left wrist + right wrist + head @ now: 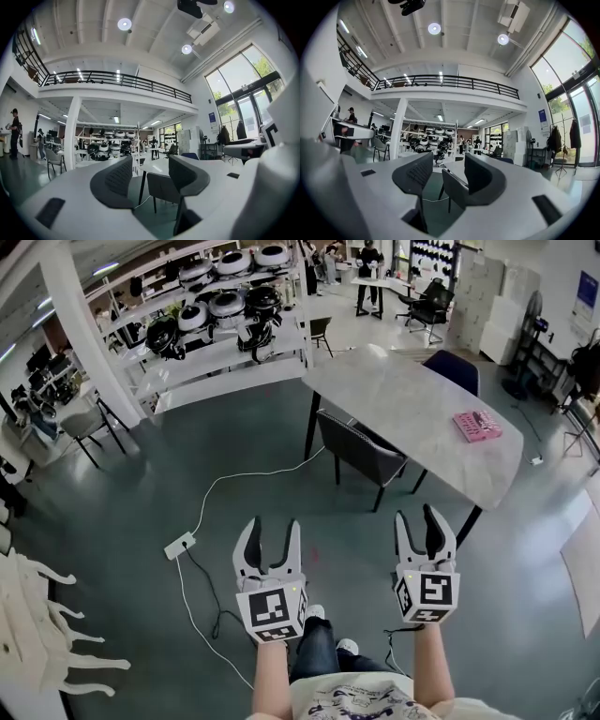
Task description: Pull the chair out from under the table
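Left gripper (272, 529) and right gripper (418, 519) gape empty, well short of chair (361, 451); best clamp its top edge evenly, pull straight.

A tall, open workshop or lab hall: white shelving (220, 306) at the upper left of the head view carries rows of round black-and-white devices, a power strip (179, 545) and its cable lie on the grey-green floor (112, 502), and a person (370, 263) stands at a far table (380, 281) at top centre. The left gripper view shows a railed mezzanine (117, 77) under a high ceiling, with tall windows (243, 89) at right
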`<action>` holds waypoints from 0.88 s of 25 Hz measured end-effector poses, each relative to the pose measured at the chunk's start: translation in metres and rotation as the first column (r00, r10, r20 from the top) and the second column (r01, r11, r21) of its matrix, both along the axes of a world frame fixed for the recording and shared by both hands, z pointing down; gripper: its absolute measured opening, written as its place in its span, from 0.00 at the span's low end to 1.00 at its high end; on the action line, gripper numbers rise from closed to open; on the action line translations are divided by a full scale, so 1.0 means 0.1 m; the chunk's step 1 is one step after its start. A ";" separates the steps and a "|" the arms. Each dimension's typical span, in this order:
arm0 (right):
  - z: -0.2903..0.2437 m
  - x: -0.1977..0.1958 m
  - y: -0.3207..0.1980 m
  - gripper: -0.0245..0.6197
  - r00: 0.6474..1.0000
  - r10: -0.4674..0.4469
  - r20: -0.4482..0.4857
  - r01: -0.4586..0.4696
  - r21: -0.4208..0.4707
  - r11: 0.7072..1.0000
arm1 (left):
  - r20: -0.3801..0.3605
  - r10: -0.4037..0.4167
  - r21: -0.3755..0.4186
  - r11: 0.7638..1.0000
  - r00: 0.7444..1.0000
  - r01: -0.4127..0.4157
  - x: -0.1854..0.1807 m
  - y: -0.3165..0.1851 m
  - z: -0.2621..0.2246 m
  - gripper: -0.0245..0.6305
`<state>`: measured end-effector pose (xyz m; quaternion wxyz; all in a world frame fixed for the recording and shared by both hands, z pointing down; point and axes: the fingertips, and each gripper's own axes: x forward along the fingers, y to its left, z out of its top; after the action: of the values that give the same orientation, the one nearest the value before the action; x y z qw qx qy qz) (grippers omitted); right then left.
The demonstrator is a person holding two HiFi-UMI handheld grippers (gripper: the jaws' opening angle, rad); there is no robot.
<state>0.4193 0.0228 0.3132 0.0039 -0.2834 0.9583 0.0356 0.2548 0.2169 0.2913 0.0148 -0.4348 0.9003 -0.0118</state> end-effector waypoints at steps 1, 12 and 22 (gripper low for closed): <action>0.01 -0.04 -0.03 0.37 1.000 -0.002 -0.001 0.002 -0.003 1.000 | 0.002 -0.002 -0.002 1.000 1.000 0.002 -0.04 -0.02 0.01 0.43; 0.29 -1.01 -0.65 0.38 1.000 0.012 -0.027 -0.013 -0.029 1.000 | -0.019 0.012 -0.005 1.000 1.000 -0.012 -1.11 -0.65 0.23 0.42; 0.25 -2.16 -1.46 0.38 0.996 0.075 -0.049 -0.077 -0.022 0.997 | -0.026 0.078 -0.019 0.997 0.997 -0.079 -2.44 -1.59 0.20 0.42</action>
<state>0.2033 -0.1229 0.3383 -0.0240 -0.3187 0.9470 0.0313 0.0110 0.0582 0.3110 -0.0007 -0.4700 0.8825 -0.0149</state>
